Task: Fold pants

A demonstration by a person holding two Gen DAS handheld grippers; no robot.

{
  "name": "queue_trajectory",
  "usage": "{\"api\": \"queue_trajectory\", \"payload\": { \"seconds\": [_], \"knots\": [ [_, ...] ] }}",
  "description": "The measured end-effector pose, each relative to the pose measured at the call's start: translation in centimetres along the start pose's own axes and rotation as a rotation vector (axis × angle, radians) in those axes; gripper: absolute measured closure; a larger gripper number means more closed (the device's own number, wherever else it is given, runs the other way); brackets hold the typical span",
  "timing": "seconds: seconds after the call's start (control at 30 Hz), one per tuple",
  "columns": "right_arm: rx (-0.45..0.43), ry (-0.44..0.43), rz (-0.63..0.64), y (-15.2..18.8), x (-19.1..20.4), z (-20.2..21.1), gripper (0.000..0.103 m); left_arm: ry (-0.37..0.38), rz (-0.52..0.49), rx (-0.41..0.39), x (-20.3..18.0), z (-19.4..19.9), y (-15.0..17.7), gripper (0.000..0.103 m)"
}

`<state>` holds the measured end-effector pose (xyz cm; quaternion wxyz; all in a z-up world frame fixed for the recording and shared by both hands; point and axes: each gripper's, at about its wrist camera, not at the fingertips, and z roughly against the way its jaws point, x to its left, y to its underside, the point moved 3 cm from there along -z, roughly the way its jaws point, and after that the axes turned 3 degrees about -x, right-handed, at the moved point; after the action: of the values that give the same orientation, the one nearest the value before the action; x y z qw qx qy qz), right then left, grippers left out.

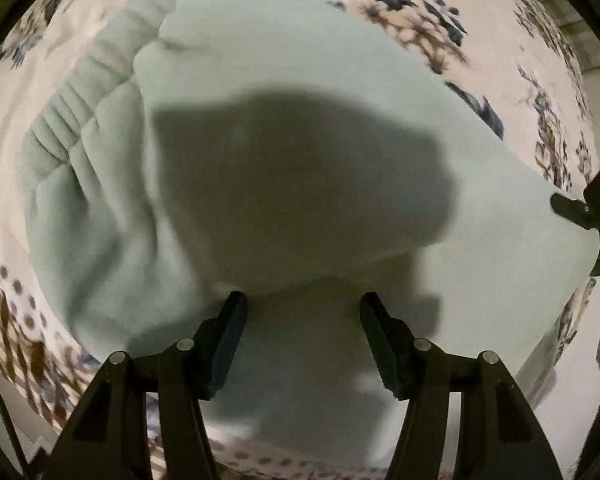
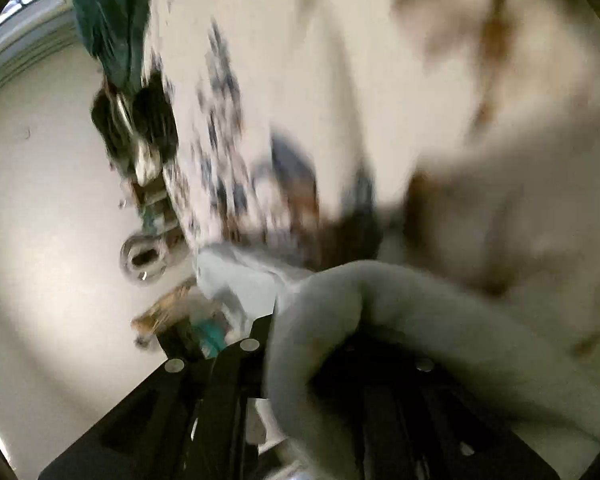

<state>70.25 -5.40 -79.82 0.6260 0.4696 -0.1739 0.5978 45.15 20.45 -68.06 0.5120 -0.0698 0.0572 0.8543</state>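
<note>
One pair of pale green fleece pants (image 1: 260, 128), part-folded on a floral bedsheet (image 1: 420, 12), elastic waistband at ten o'clock. Soft, light, floppy, probably best pinched at hems. Left gripper (image 1: 302, 340) fingers released above; right gripper (image 2: 300, 360) fingers clenched on a fabric fold.

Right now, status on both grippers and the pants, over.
Left gripper open above the pants. Right gripper shut on pants, fabric bunched over its fingers. Pants lie on the floral sheet. Nothing in the way.
</note>
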Motion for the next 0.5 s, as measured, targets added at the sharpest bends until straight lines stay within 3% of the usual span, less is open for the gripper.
{"api": "queue_trajectory", "payload": {
  "seconds": [0.07, 0.1, 0.13, 0.2, 0.27, 0.3, 0.37, 0.43, 0.5],
  "knots": [
    [0.024, 0.090, 0.017, 0.2, -0.1, -0.3, 0.093, -0.005, 0.006, 0.015, 0.1, -0.1, -0.2, 0.046],
    [0.007, 0.178, 0.045, 0.2, 0.0, 0.0, 0.092, 0.007, 0.015, 0.018, 0.3, -0.1, -0.3, 0.046],
    [-0.045, 0.277, 0.066, -0.3, 0.0, 1.2, 0.091, 0.016, 0.023, 0.023, 0.5, 0.0, -0.4, 0.046],
    [-0.151, 0.283, 0.008, -1.2, -0.4, 4.3, 0.085, 0.023, 0.023, 0.029, 0.7, 0.2, -0.6, 0.046],
    [-0.264, 0.397, 0.003, -1.6, -0.5, 7.2, 0.085, 0.021, 0.016, 0.031, 0.7, 0.5, -0.5, 0.046],
    [-0.303, 0.410, 0.014, -1.4, -0.2, 8.6, 0.084, 0.019, 0.015, 0.034, 1.4, 0.9, -0.3, 0.046],
    [-0.293, 0.302, 0.065, -0.4, 0.9, 10.0, 0.083, 0.027, 0.025, 0.032, 0.2, 1.2, -0.5, 0.046],
    [-0.208, 0.222, 0.158, 1.9, 2.9, 8.9, 0.076, 0.033, 0.031, 0.019, -0.3, 2.0, -0.2, 0.046],
    [-0.087, 0.171, 0.239, 4.6, 4.0, 6.1, 0.052, 0.046, 0.026, -0.005, -1.0, 2.7, 0.0, 0.046]
  ]
}}
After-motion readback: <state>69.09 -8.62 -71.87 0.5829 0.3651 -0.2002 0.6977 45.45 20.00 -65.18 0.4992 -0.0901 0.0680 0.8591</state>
